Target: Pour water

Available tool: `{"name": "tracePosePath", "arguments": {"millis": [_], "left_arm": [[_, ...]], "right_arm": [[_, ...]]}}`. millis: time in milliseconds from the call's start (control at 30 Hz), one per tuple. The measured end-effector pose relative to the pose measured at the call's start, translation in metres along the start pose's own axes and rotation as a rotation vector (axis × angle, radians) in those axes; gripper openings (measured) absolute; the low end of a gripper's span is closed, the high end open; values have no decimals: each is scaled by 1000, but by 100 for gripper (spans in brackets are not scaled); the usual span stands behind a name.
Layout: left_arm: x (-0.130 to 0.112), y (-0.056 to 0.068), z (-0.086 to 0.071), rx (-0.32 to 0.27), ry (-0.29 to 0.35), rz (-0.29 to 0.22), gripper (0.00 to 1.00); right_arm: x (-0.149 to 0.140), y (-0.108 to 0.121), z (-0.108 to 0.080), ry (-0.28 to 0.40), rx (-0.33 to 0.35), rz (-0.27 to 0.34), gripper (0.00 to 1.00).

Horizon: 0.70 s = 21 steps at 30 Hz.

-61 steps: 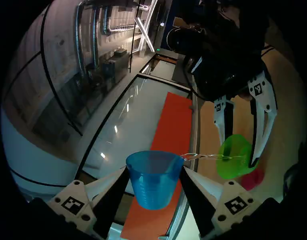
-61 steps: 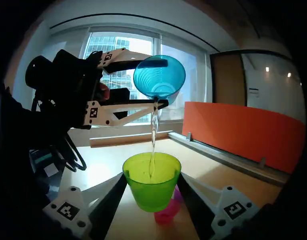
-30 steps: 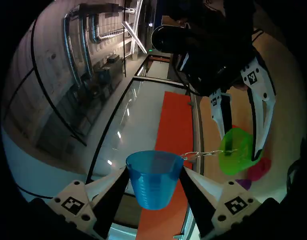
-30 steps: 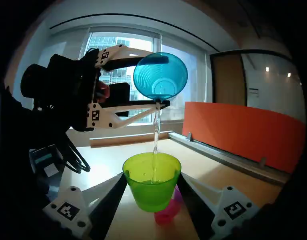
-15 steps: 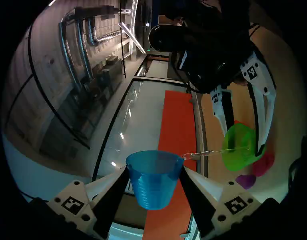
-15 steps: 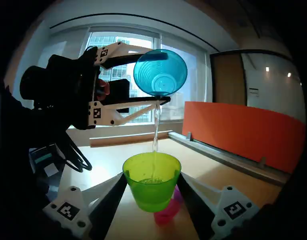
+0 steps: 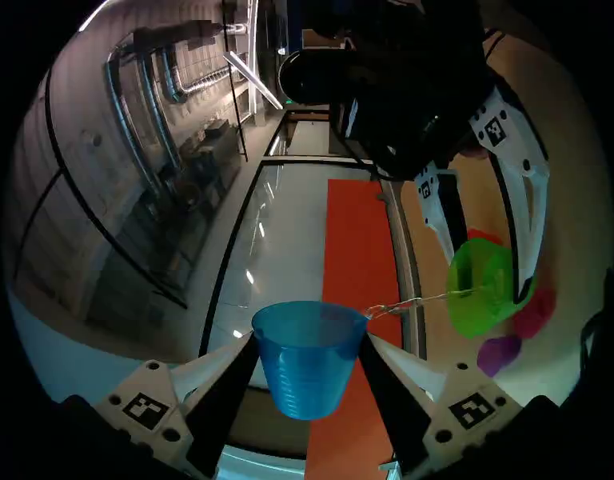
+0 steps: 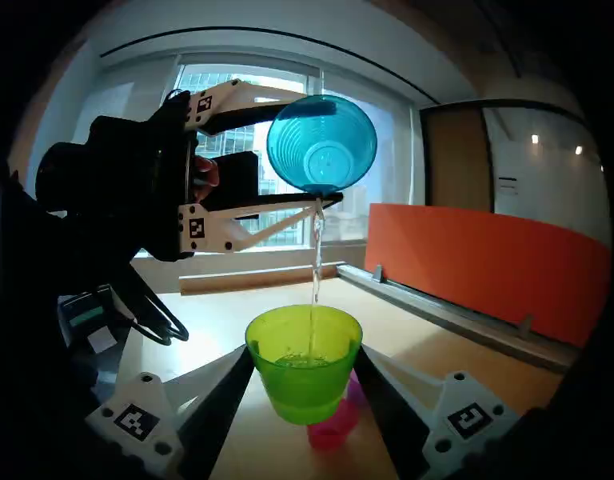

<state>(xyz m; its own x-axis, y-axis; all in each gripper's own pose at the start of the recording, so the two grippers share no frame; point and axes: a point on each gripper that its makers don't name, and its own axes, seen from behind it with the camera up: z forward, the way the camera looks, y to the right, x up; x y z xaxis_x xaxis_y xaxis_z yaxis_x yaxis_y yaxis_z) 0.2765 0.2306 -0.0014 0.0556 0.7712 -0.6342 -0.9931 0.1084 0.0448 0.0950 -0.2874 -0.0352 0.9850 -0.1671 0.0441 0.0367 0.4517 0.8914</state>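
- The left tool (image 7: pixel 308 340) is closed around a blue cup (image 7: pixel 308 368); both of its fingers press on the sides of the cup, just under the rim.
- In the right gripper view the blue cup is high above the table (image 8: pixel 435 360) and is tipped far over, so its open mouth faces the camera.
- A thin stream of water (image 8: pixel 315 256) falls from the lower rim of the blue cup into the green cup (image 8: pixel 304 376) directly below.
- The right tool (image 8: pixel 304 352) is closed on the green cup; one finger presses on each side. This cup stands upright between the fingers and has some water at its bottom.
- A hand (image 8: pixel 201 178) shows between the dark body and the white fingers of the left tool.
- A pink cup (image 8: pixel 331 428) is on the table just behind and under the green cup. I cannot tell if the two are touching.
- In the left gripper view a purple cup (image 7: pixel 499 354) lies on the table near the pink cup.
- An orange partition (image 8: pixel 499 264) runs along the far edge of the table, and a bright window (image 8: pixel 243 104) is behind the left tool.
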Motion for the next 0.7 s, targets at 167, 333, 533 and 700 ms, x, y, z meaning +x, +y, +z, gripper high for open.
{"name": "tracePosePath", "arguments": {"millis": [167,333,533,700], "left_arm": [[4,1,-1,2,5,26,85],[6,1,-3,7,5,55,85],[10,-1,-3,13,11,83,85],[12,-2,-3,19,14,87,85]], "right_arm": [[-1,1,0,0,-3,1,89],[-1,2,0,2,-4,2,89],[0,2,0,4,-4,4,89],[0,2,1,6,-4,4,89]]}}
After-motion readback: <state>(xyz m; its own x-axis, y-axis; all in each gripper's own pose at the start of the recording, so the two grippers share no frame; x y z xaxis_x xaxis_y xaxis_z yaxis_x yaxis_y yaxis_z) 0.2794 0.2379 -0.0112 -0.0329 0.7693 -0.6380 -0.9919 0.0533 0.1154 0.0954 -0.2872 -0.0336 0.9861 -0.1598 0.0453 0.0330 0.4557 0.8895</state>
